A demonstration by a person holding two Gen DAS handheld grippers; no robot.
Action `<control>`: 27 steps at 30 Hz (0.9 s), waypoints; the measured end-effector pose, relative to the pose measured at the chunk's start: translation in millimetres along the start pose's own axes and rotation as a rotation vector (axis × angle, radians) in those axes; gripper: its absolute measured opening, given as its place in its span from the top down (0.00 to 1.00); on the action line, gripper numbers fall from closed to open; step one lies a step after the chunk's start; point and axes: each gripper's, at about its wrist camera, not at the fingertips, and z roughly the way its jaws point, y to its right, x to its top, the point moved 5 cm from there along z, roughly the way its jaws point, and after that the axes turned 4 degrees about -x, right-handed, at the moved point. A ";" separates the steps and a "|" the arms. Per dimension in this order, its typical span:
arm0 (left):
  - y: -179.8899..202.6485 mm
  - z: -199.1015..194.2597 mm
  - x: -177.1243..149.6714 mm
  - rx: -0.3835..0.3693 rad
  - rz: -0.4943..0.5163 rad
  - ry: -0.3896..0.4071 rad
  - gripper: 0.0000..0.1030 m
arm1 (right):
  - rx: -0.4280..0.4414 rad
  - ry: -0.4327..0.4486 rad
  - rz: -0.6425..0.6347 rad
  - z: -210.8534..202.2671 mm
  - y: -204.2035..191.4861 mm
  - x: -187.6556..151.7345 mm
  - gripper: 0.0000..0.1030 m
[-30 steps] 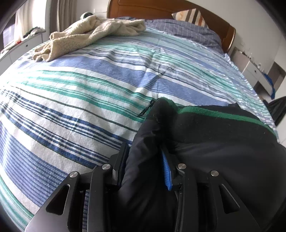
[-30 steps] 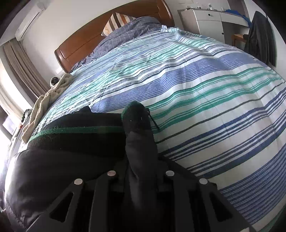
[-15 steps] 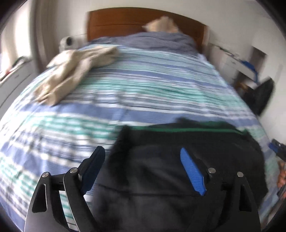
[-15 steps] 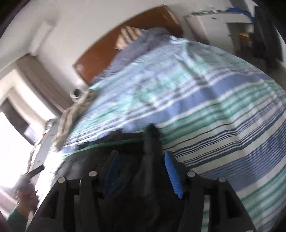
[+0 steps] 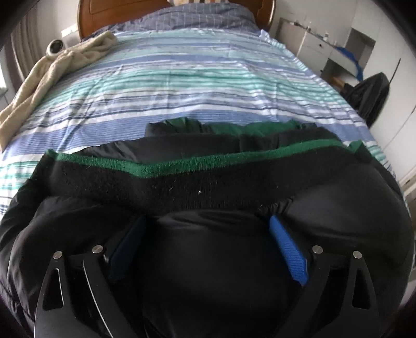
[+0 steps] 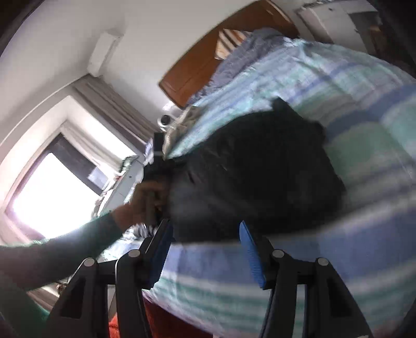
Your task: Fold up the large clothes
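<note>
Black puffy jacket (image 5: pixel 208 260) with green-edged knit band (image 5: pixel 166 166), folded into a bundle at the near end of the bed (image 5: pixel 197 85), on the blue, teal and white striped cover. Left tongs (image 5: pixel 208 228) just opened wide, blue pads (image 5: pixel 288 254) splayed either side of a bulge of jacket fabric, hovering right over it, not pinching it. Right tongs (image 6: pixel 205 231) also just parted, roughly halfway, pads (image 6: pixel 252 254) clear of the cloth with nothing between them, off the near edge of the bundle (image 6: pixel 260 176); view blurred. Left hand (image 6: pixel 145 200) and dark green sleeve (image 6: pixel 59 254) seen from the right wrist camera, at the bundle's left side, holding the handle of the left tool. Beige fleece blanket (image 5: pixel 52 72) crumpled at the far left of the bed, well apart from the jacket. Wooden headboard (image 5: pixel 88 20) and greyish-blue pillow (image 5: pixel 197 15) at the far end. White dresser (image 5: pixel 319 49) beyond the bed's right side.
</note>
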 end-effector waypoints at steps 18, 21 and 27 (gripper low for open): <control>18.2 -27.5 -47.0 -0.106 0.103 0.000 0.05 | 0.064 0.020 -0.201 10.9 -81.6 13.8 0.46; 20.5 -41.7 -49.2 -0.089 0.101 -0.007 0.11 | 0.076 0.015 -0.218 7.1 -90.4 4.6 0.46; 30.9 -84.3 -83.2 -0.095 0.168 0.040 0.12 | 0.053 -0.017 -0.257 3.2 -92.3 -11.6 0.46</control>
